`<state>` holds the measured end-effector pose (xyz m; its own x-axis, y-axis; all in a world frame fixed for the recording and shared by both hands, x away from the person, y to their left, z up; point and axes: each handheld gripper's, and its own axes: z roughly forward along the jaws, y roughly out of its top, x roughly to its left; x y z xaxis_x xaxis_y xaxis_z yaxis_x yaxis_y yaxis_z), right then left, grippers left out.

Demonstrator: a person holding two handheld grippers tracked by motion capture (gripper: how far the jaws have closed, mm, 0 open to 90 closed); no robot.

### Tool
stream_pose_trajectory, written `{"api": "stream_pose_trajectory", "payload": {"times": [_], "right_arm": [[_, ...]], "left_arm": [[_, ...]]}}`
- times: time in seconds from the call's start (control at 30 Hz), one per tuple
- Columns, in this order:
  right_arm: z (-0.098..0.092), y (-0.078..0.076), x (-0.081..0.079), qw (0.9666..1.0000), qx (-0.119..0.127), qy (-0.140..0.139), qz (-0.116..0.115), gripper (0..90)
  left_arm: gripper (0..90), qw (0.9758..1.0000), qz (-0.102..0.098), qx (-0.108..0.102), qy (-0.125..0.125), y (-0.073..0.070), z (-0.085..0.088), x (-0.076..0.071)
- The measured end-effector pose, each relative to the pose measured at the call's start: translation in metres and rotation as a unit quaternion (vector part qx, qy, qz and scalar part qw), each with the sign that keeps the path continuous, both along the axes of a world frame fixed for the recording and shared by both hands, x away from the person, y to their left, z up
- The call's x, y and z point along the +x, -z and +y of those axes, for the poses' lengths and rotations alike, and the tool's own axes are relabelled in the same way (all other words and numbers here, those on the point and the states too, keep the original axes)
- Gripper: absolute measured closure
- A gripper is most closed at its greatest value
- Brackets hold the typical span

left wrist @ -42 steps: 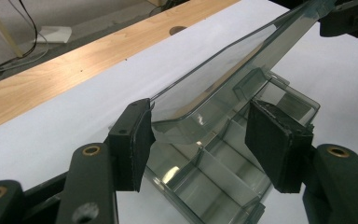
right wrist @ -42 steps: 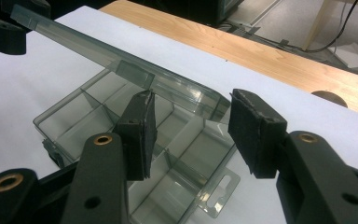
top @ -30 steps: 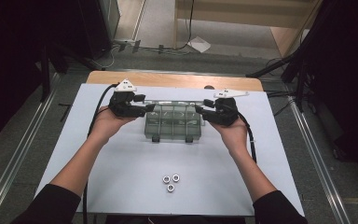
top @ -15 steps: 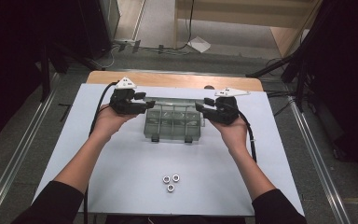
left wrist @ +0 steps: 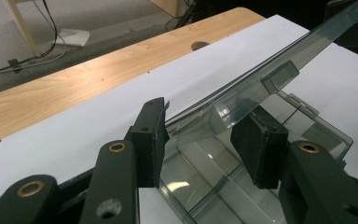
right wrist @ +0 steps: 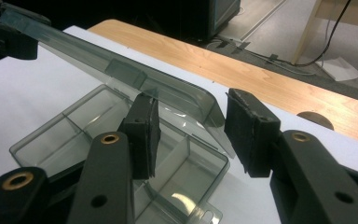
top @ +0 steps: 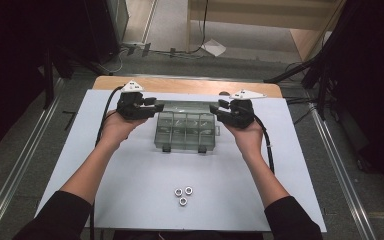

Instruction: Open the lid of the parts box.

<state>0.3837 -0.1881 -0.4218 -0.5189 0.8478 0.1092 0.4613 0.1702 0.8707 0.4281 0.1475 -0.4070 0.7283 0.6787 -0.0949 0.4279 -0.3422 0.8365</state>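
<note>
High view: a clear smoke-tinted plastic compartment box [top: 185, 131] sits at the middle of a white sheet [top: 130, 170] that covers most of a wooden table [top: 180, 84]; its hinged lid [top: 185, 106] is raised at the far side, tilted up, not flat; the box's two latch tabs point toward the person; the compartments look empty, as far as the tint lets one tell.

Left gripper [top: 152, 106] is at the left far corner of the box, the hand beneath it; in the left gripper view the lid's [left wrist: 270, 65] corner runs between the two black pads [left wrist: 151, 140]; the jaws have just been closing, with the lid edge between them; a gap shows on both sides of the plastic, so the pads stand apart and are not pressing.

Right gripper [top: 219, 109] is at the right far corner, mirror of the other; in the right gripper view the lid's [right wrist: 135, 77] rounded corner lies between its pads [right wrist: 249, 126]; these jaws have also been closing slightly; a gap shows beside the right pad; whether the left pad touches the lid, cannot tell; no firm clamp visible.

Three steel hex nuts [top: 183, 194] lie in a tight cluster on the sheet, nearer the person, well apart from the box; cables [top: 105, 112] trail from each gripper along the forearms; dark sleeves [top: 55, 220] at the bottom edge.
</note>
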Motion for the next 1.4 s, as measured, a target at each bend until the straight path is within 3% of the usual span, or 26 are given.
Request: {"api": "stream_pose_trajectory", "payload": {"times": [0.2, 0.4, 0.63, 1.0, 1.2, 1.33, 1.4], "right_arm": [[-0.002, 0.003, 0.005, 0.9998, 0.020, 0.005, 0.004, 56.8], [-0.002, 0.001, 0.006, 0.9999, 0.013, 0.005, 0.002, 56.9], [-0.003, 0.002, 0.007, 0.9997, 0.023, 0.008, 0.003, 56.6], [-0.003, 0.010, 0.015, 0.9996, 0.024, 0.012, 0.003, 59.7], [-0.003, 0.014, 0.022, 0.9989, 0.038, 0.025, 0.006, 60.1], [-0.002, 0.012, 0.025, 0.9992, 0.030, 0.025, 0.008, 60.5], [-0.001, 0.012, 0.026, 0.9993, 0.026, 0.027, 0.006, 60.5]], "left_arm": [[54.6, 1.0000, -0.004, 0.000, -0.003, 0.002, -0.001, 0.004], [54.5, 0.9999, -0.007, -0.001, -0.007, 0.005, -0.003, 0.007], [54.7, 0.9999, -0.007, -0.001, -0.007, 0.008, -0.004, 0.011], [54.5, 0.9999, 0.005, -0.004, -0.013, 0.010, -0.004, 0.017], [54.6, 0.9996, 0.009, -0.010, -0.023, 0.013, -0.005, 0.022], [54.6, 0.9995, 0.011, -0.009, -0.029, 0.016, -0.006, 0.024], [54.7, 0.9991, 0.019, -0.019, -0.034, 0.017, -0.006, 0.027]]}}
